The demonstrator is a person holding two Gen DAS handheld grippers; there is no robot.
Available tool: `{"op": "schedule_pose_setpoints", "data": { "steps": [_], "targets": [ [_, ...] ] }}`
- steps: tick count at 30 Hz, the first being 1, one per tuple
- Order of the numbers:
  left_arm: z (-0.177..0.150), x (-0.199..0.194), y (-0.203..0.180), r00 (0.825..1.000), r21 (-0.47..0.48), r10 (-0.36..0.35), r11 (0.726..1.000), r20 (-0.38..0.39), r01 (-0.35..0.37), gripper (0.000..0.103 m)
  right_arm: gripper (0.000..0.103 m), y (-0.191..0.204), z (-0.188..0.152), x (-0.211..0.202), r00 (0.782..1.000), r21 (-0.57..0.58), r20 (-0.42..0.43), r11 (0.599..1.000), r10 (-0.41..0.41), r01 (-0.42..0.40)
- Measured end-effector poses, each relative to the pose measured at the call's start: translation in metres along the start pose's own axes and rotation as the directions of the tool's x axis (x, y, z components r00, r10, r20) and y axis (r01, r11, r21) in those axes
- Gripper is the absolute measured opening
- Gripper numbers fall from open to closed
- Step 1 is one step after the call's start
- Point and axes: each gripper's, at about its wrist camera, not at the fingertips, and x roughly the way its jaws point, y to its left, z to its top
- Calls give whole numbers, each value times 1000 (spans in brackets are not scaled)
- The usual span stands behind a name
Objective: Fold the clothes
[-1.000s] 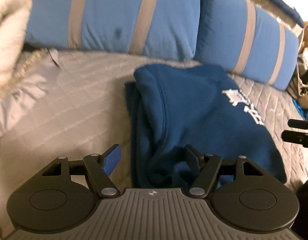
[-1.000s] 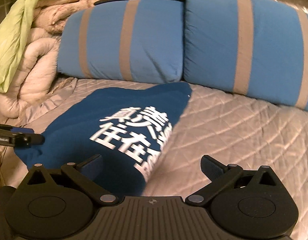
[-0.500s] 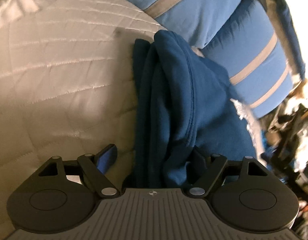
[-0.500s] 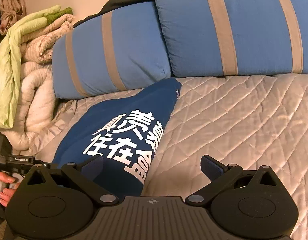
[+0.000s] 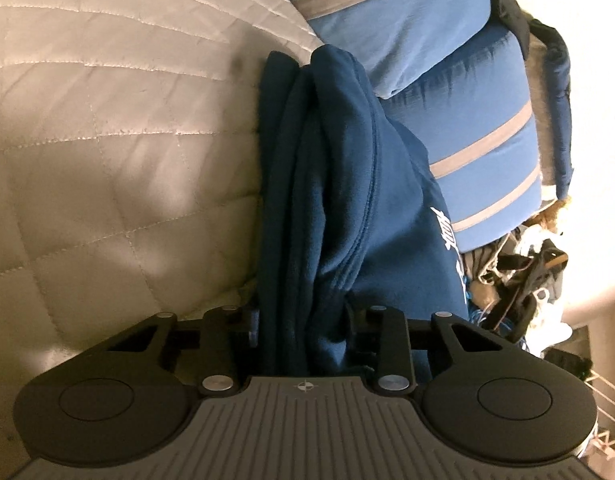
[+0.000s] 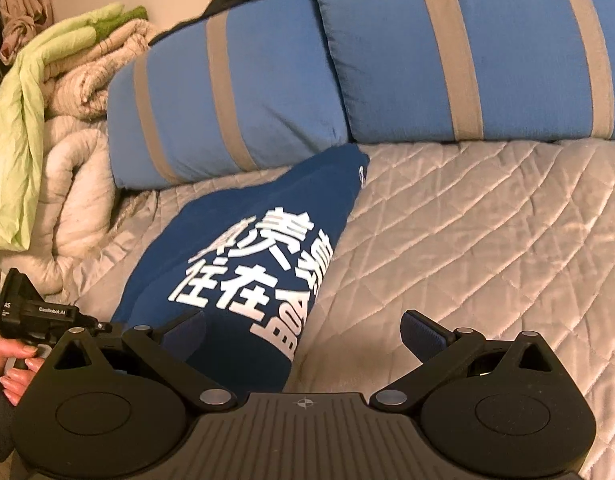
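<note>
- Since the earlier left-wrist frame, the left gripper (image 5: 303,330) has rolled and dropped onto the near edge of the sweatshirt (image 5: 347,184), so the bed cover (image 5: 107,160) now fills the left of that view and the pillows (image 5: 459,92) slant up the right.
- Left wrist view: its jaws have just been closing, and they now pinch a thick bunch of stacked blue layers at lower centre. White print shows only as a sliver at the right edge, unreadable.
- Left wrist view: clutter at far right is too tangled to identify.
- Right wrist view: the right gripper (image 6: 303,336) stands wide open and holds nothing. Its left finger lies over the garment's near edge; its right finger (image 6: 421,336) is over bare cover, apart from the cloth.
- Right wrist view: the sweatshirt (image 6: 243,256) lies folded into a narrow panel at centre left, running from the gripper up to the pillows (image 6: 267,80).
- Right wrist view: a hand (image 6: 15,364) at lower left holds the other tool, labelled "GenRobot.AI".
- Writing: large white Chinese characters on the garment; "在" is legible, the rest partly cut off by the fold.
- Progress, as judged: lengthwise folds appear done; at least one crosswise fold remains, and the right-hand edge is not yet gripped.
- Bedding (image 6: 47,100) is piled at upper left.
</note>
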Motion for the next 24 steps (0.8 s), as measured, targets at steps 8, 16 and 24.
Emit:
{"op": "schedule_pose_setpoints", "data": {
  "steps": [8,16,24],
  "targets": [
    [-1,-1,-3,1000,21,11,1000,28,-12,35,103,-12,39,26,988,79,-143,996,59,-48],
    [-5,-1,-3,999,20,17,1000,51,-18,34,102,-36,91,87,986,173,-124,981,115,-93],
    [-5,-2,2,998,1,1,1000,60,-1,34,84,-63,91,157,975,375,-142,921,172,-107]
  ]
}}
